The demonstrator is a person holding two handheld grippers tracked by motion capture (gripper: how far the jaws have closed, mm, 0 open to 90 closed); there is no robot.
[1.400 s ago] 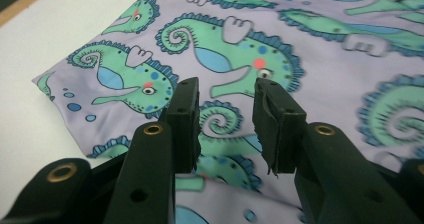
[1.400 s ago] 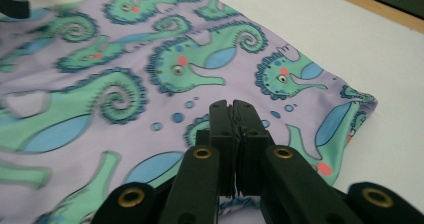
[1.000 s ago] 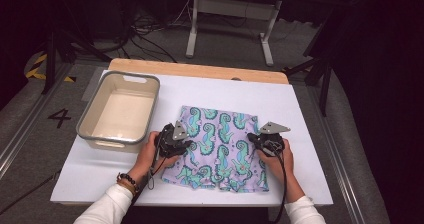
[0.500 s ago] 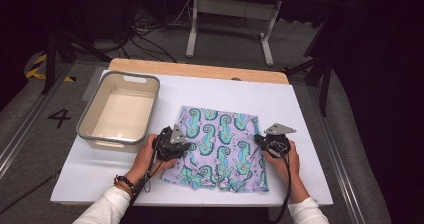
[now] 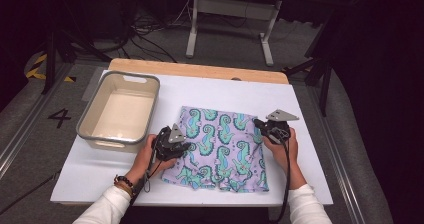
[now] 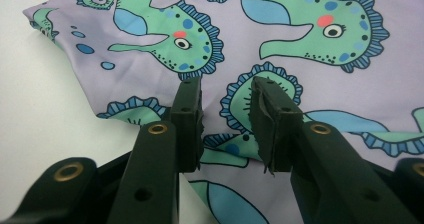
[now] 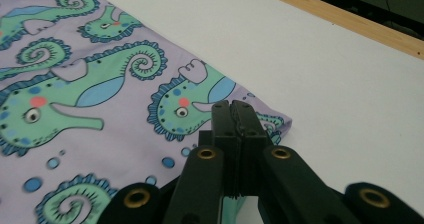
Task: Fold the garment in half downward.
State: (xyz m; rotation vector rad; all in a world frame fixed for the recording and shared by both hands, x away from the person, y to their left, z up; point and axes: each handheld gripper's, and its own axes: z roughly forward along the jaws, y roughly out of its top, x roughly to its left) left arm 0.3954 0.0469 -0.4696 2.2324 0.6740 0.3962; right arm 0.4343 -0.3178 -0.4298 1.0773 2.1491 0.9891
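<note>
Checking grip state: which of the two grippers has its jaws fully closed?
The right gripper, over the seahorse-print cloth's right edge; its jaws meet, while the left gripper's stand apart.

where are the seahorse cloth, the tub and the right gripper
seahorse cloth [image 5: 220, 149], high view, middle of the fabric
tub [image 5: 150, 98], high view, right rim
right gripper [image 7: 234, 115], right gripper view, between its shut fingertips

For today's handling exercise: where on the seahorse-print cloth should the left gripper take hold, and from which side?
Probably the cloth's left edge, approached from the bare white board side. There the fabric lies slightly lifted in a fold, giving the left gripper's parted jaws a rim to close on. The middle lies flat, offering nothing to pinch.
</note>
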